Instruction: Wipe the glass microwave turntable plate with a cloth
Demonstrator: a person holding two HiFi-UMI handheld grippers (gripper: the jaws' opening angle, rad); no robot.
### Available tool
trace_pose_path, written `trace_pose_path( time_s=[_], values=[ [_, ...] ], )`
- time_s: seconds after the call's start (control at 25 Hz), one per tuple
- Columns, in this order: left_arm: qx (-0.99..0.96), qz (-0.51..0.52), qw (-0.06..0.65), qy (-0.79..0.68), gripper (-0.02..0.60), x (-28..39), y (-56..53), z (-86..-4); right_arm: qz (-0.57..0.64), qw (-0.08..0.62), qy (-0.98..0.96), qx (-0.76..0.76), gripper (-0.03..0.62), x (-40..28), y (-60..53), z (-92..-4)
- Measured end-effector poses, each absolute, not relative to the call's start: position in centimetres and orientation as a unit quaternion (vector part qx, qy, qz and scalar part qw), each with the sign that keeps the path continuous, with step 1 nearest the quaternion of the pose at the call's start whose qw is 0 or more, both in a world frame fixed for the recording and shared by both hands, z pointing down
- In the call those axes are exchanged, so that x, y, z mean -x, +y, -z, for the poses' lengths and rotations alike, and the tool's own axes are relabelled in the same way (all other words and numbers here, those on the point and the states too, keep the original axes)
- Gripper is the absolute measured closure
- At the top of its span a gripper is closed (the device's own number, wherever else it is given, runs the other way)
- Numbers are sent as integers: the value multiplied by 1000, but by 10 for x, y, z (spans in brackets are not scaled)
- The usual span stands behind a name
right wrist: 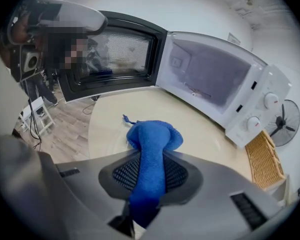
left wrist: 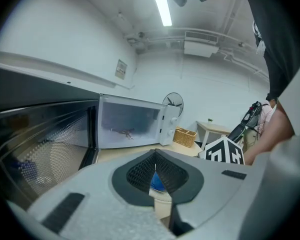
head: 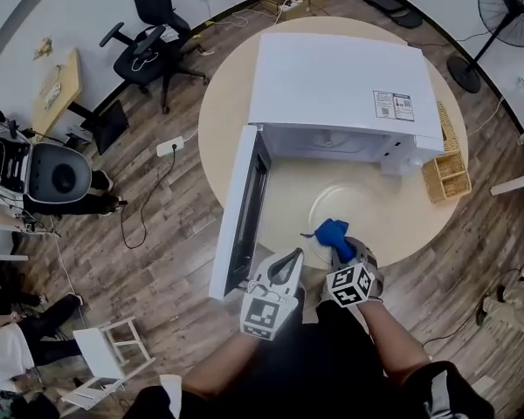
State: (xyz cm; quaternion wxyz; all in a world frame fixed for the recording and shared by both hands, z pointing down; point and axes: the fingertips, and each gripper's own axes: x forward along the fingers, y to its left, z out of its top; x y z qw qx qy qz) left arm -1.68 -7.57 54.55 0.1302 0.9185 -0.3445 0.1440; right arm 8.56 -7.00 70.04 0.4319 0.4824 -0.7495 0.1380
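Head view: white microwave [head: 336,85] on round table [head: 227,120], centre frame, door [head: 240,208] swung open to the left. Glass turntable plate [head: 354,199] lies flat on the table, out of the oven, just in front of the cavity. Right gripper [head: 348,250] at lower centre, clamped on blue cloth [head: 334,231]; the cloth's bunched end sits over the plate's near edge. Can't tell if it's touching. Left gripper [head: 284,267] just left of it, off the plate, near the door's bottom corner. Wicker basket [head: 445,175] at the table's right edge.

Left gripper view: left gripper [left wrist: 155,156] jaws closed pad to pad, nothing between them. A bit of blue shows beyond the tips. Microwave [left wrist: 140,124] mid-frame, door [left wrist: 45,144] at left.

Right gripper view: right gripper [right wrist: 151,159] jaws gripping the cloth [right wrist: 155,134], rolled into a thick wad that bulges past the tips. Plate [right wrist: 111,141] below it on the table, microwave [right wrist: 220,89] open at upper right.
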Motion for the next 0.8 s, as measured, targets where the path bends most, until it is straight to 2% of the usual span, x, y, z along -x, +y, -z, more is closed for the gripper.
trace_pose_path(
  time_s=[0.8],
  values=[
    [-926, -141, 121, -329, 575, -19, -63, -534, -147, 453, -692, -543, 508, -180, -69, -701]
  ],
)
